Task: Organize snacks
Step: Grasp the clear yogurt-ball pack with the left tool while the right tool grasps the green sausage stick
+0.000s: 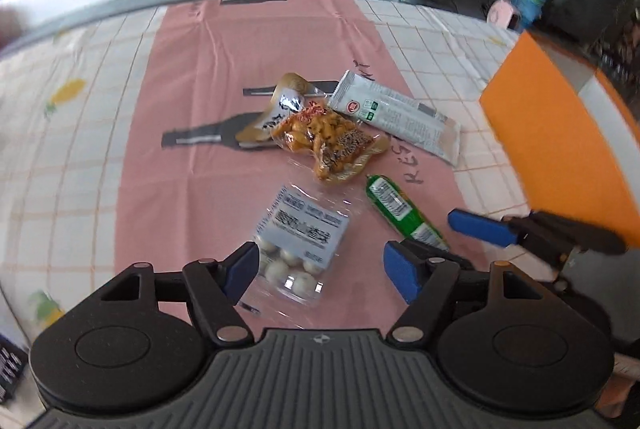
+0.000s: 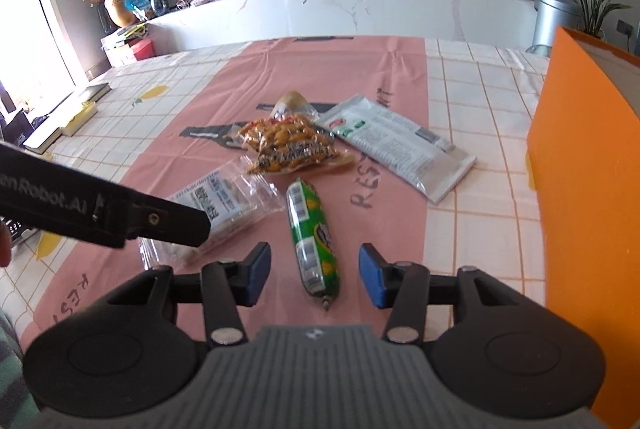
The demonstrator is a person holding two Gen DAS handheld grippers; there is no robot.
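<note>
On pink cloth point(image 2: 248, 77) w/ checked table point(image 2: 480, 89): snacks point(image 2: 292, 145), orange box point(image 2: 588, 169).

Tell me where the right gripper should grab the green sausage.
Grip the green sausage across its middle, coming straight down from above. It lies flat on the pink cloth, running lengthwise between the open fingers of the right gripper, so they can close on its rounded sides. Avoid the tapered, clipped end.
</note>
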